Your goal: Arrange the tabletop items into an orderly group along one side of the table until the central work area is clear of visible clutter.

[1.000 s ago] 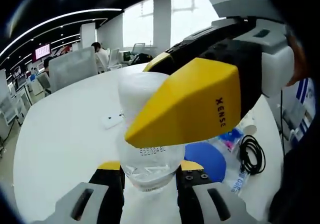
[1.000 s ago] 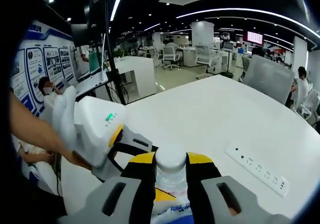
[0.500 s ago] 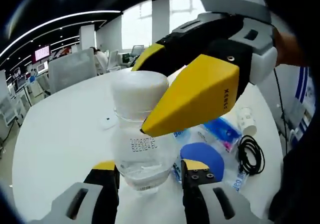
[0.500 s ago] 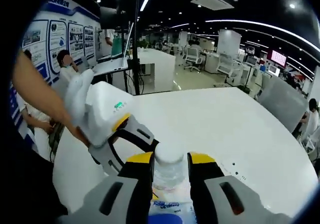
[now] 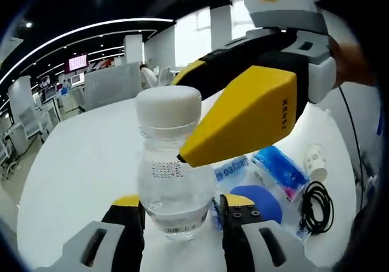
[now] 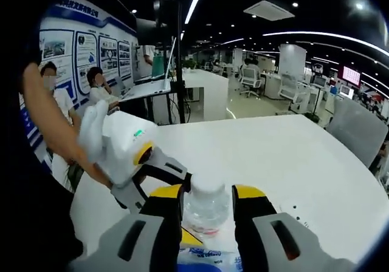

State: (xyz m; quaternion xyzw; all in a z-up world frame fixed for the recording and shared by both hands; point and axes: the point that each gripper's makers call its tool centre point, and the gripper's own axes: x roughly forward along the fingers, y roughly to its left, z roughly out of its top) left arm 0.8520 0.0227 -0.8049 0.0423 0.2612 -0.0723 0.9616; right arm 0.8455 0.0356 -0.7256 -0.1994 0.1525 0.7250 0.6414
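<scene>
Clear water bottle [image 5: 173, 181] with a white cap [image 5: 168, 105], upright at the near edge of the white tabletop [image 5: 79, 156]. In the left gripper view the left gripper [image 5: 181, 214] stands with one jaw on each side of the bottle's lower body, hard against it or nearly so; whether the jaws actually press the plastic cannot be told, and the bottle's base is cut off behind them. The right gripper [image 5: 182, 158] enters that view from the right of the bottle; one yellow jaw crosses the bottle's shoulder just below the cap and hides the neck on that side, and its second jaw lies behind the bottle, so its hold is not readable here.

In the right gripper view the right gripper [image 6: 206, 202] brackets the bottle's neck [image 6: 206, 208] beneath the cap, a yellow-tipped jaw close on each side, apparently clamped on it. The left gripper [image 6: 149, 163], held by a person's hand, lies just left of the bottle, its tips hidden behind the right gripper's own jaw.

To the right of the bottle in the left gripper view: a blue disc [image 5: 258, 200], partly hidden by the left gripper's jaw; a blue-printed packet [image 5: 281, 170]; a small white cup on its side [image 5: 315, 161]; a coiled black cable [image 5: 317, 206] cut off toward the rim. A label with blue print [image 5: 232, 170] shows just behind the bottle, its text unreadable.
</scene>
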